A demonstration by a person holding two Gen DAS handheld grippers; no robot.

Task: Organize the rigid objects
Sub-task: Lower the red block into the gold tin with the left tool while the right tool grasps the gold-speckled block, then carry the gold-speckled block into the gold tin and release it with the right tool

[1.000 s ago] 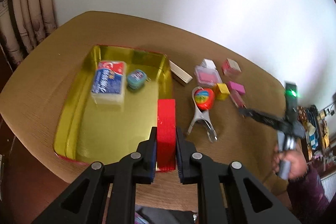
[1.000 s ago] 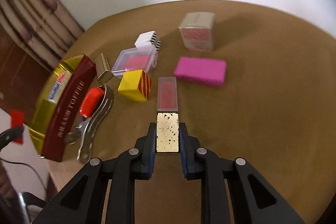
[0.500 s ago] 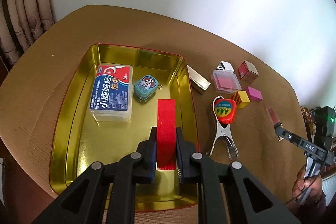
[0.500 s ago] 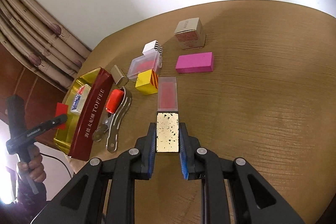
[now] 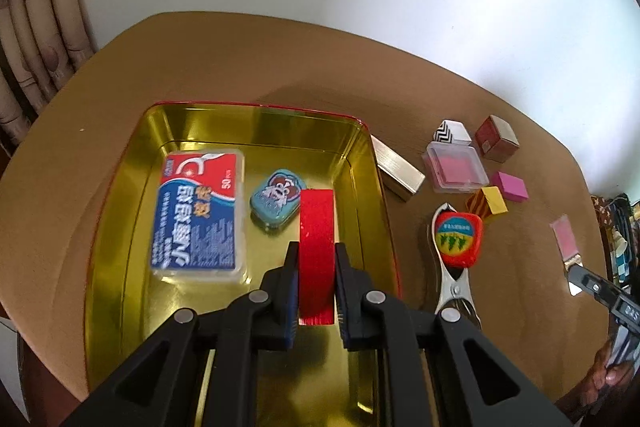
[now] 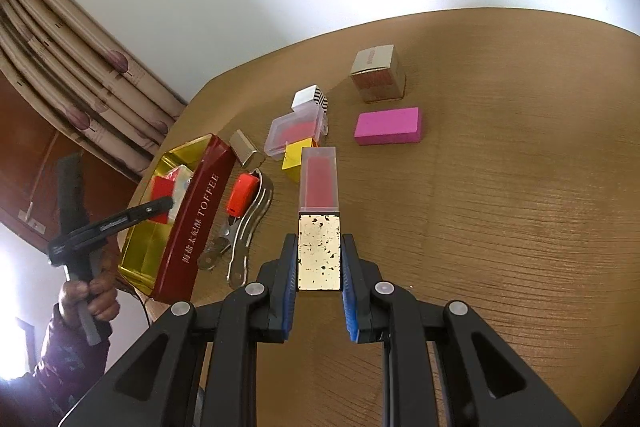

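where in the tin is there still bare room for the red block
The gold tin is bare along its near half, below the floss box and under the left gripper, which holds the red block. The far strip behind the floss box is bare too. It is crowded mid-tin, where the teal tin sits beside the floss box.

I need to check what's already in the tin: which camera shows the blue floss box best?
The left wrist view: the floss box lies flat in the gold tin, label fully readable. The right wrist view shows only a sliver of it behind the red block.
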